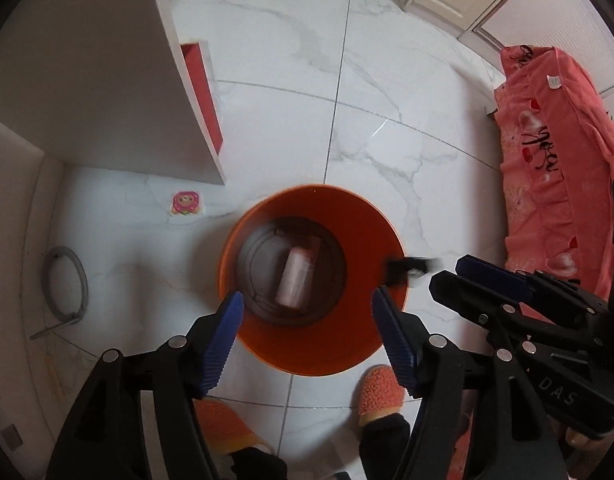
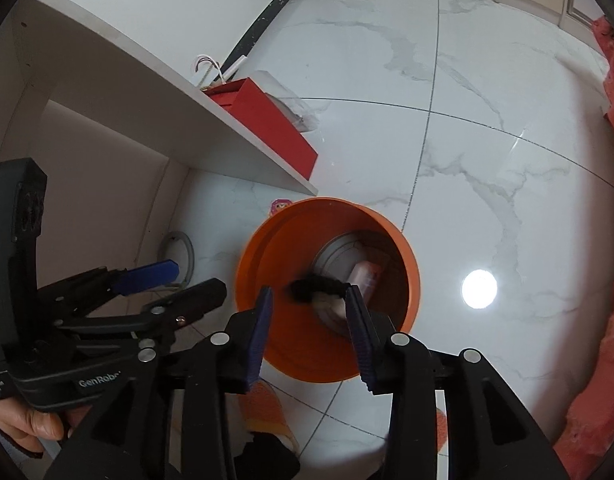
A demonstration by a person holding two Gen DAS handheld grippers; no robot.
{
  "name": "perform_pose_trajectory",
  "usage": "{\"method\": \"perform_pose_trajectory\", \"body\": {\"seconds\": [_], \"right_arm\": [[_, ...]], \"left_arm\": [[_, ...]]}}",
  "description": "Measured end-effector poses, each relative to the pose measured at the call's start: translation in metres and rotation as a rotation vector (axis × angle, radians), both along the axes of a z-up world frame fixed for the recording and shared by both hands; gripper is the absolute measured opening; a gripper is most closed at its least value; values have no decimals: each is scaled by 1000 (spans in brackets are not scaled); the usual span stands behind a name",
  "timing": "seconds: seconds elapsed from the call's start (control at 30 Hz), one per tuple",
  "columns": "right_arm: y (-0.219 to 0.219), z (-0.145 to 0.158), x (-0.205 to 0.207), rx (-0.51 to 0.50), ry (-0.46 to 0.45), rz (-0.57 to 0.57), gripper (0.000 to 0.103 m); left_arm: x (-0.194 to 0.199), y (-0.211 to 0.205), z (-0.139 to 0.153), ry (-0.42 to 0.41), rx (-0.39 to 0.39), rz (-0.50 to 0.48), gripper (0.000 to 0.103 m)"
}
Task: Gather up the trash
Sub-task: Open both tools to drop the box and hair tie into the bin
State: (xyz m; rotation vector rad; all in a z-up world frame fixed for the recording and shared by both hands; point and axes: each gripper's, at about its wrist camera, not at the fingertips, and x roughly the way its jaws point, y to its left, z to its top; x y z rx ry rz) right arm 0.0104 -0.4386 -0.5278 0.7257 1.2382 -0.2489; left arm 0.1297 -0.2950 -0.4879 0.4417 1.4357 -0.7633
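Both over the orange bin (image 1: 313, 280), pointing steeply down. Left gripper (image 1: 307, 340) jaws apart, empty; pink bottle (image 1: 295, 278) lying on the bin bottom. Right gripper (image 2: 309, 320) jaws apart too; blurred black-and-white scrap (image 2: 319, 290) just beyond them, apparently unheld, above the bin mouth.

Left wrist view: looks steeply down along its own fingers, close above the round orange plastic bin (image 1: 311, 280) on the white marble-tile floor (image 1: 387, 100).
Right wrist view: also steeply down, close above the bin (image 2: 327, 292), from its other side.
Shared: bin, floor, white shelf panel (image 1: 107, 92), each other's gripper.
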Motion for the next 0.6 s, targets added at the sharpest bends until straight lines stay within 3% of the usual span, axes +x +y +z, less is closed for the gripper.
{"method": "perform_pose_trajectory", "body": {"seconds": [0.27,0.43,0.6], "right_arm": [[5,36,-2,-17,-13,7,39],[12,109,-10,-70,-28,25,39],[27,209,-14,-114,-104,64,41]], "left_arm": [[-5,2,32,-41,7,14,68],[-19,7,95,-103,-22,22,68],[-37,20,182,-165,-67,48,68]]}}
